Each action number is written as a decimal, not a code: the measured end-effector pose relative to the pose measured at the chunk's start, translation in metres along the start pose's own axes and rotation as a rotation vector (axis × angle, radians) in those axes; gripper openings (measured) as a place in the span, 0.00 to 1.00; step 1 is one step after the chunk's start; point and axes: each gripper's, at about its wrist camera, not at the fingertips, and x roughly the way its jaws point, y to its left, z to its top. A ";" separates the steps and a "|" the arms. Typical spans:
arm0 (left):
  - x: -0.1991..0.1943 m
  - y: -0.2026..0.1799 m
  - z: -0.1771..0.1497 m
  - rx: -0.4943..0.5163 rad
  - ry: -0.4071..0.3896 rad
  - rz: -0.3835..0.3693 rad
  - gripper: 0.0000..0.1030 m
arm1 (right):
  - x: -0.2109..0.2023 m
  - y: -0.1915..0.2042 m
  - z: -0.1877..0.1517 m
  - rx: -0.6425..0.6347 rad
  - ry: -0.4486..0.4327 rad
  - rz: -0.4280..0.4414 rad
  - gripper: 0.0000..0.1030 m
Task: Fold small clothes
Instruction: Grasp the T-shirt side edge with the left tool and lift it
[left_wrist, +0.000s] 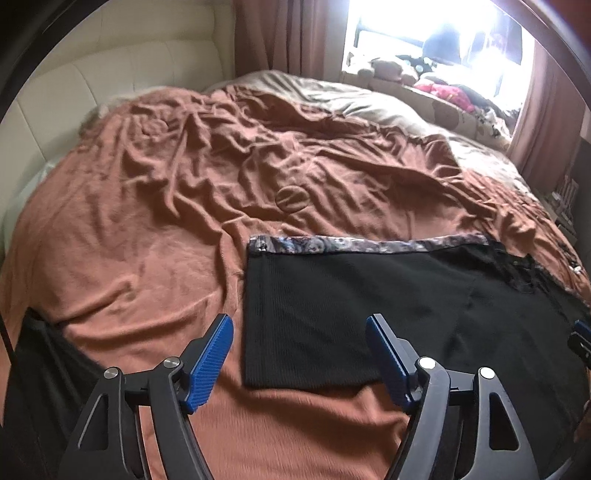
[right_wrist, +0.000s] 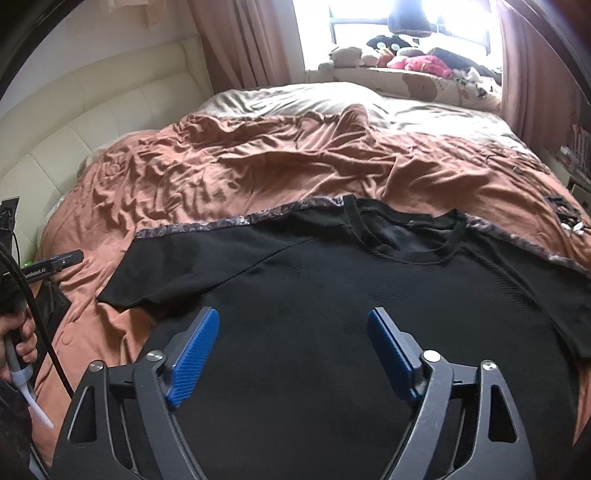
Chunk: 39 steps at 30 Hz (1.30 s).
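A black shirt (right_wrist: 332, 295) lay spread flat on the bed (right_wrist: 229, 162), collar (right_wrist: 406, 236) toward the window (right_wrist: 388, 29) and one sleeve (left_wrist: 314, 317) extended sideways over the rust-brown blanket (left_wrist: 155, 206). The left gripper (left_wrist: 299, 354) stood spread above the sleeve's near corner, with nothing between its blue pads (left_wrist: 212, 362). The right gripper (right_wrist: 291, 350) stood equally spread over the shirt body, also empty. Likely faults from this point: a pinch set too deep would probably catch the soft, heavily creased blanket together with the shirt; uneven lifting could skew the fold. The shirt fabric appeared finely ribbed and matte, with a patterned strip (left_wrist: 369, 244) along the sleeve and shoulder edge. The blanket looked thin and pliable.
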 end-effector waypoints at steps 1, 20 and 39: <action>0.009 0.003 0.003 -0.004 0.007 0.008 0.73 | 0.010 0.000 0.002 -0.001 0.010 0.011 0.74; 0.121 0.040 0.007 -0.079 0.195 0.034 0.33 | 0.116 0.010 0.028 0.074 0.106 0.182 0.45; 0.053 0.013 0.053 -0.044 0.075 -0.074 0.04 | 0.187 0.029 0.041 0.228 0.218 0.388 0.05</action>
